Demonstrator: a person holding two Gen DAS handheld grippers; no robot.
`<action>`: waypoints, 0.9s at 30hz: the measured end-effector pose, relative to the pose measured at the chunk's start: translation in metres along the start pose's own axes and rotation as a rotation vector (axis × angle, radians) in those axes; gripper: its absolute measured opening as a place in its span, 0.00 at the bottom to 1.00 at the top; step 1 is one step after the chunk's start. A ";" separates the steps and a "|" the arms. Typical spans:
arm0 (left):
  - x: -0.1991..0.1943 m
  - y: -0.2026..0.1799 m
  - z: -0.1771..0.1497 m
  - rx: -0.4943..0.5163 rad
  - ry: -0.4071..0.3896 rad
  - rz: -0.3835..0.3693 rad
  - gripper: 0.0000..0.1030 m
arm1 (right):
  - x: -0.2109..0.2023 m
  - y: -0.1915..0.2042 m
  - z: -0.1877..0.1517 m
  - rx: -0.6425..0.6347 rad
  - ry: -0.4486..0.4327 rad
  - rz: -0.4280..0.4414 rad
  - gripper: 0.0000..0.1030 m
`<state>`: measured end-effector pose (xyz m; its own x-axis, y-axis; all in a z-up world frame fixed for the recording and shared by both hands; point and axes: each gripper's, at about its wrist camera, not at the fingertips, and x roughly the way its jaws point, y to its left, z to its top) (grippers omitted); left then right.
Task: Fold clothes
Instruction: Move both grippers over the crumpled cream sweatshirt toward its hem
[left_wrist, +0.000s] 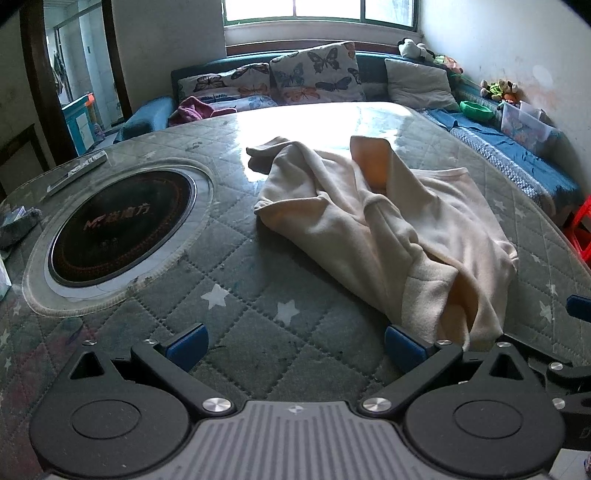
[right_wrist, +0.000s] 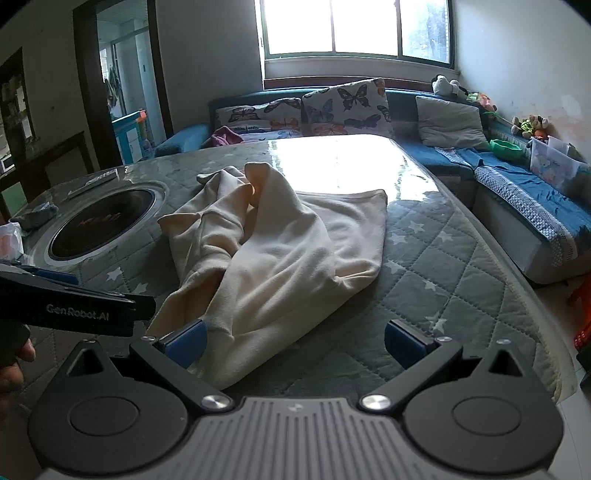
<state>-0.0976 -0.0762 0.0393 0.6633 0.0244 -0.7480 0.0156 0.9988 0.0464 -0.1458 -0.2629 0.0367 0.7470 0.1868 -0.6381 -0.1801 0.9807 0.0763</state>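
A cream garment (left_wrist: 388, 229) lies crumpled on the quilted star-pattern table (left_wrist: 258, 295), its near corner reaching almost to the front edge. My left gripper (left_wrist: 295, 349) is open and empty, just left of that corner; its right pad (left_wrist: 400, 347) sits next to the cloth. In the right wrist view the garment (right_wrist: 273, 254) lies ahead and left. My right gripper (right_wrist: 295, 341) is open and empty; its left pad (right_wrist: 186, 341) overlaps the cloth's near edge. The left gripper's body (right_wrist: 74, 306) shows at the left.
A round black induction hob (left_wrist: 118, 225) is set into the table at the left. A blue sofa (right_wrist: 517, 192) with butterfly cushions (right_wrist: 343, 107) wraps the far and right sides. A clear storage box (right_wrist: 554, 162) and toys sit on the sofa. A red stool (left_wrist: 580, 229) stands at the right.
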 end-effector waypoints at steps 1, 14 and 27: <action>0.000 -0.001 0.000 0.003 0.001 -0.001 1.00 | 0.000 0.000 0.000 0.000 0.000 0.000 1.00; 0.003 -0.004 0.004 0.015 0.015 -0.006 1.00 | 0.004 0.003 0.003 -0.005 0.006 0.012 1.00; 0.007 -0.004 0.009 0.021 0.025 -0.013 1.00 | 0.010 0.006 0.009 -0.013 0.012 0.023 1.00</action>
<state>-0.0860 -0.0802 0.0401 0.6443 0.0124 -0.7647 0.0404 0.9979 0.0502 -0.1332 -0.2542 0.0377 0.7351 0.2084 -0.6451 -0.2052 0.9753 0.0812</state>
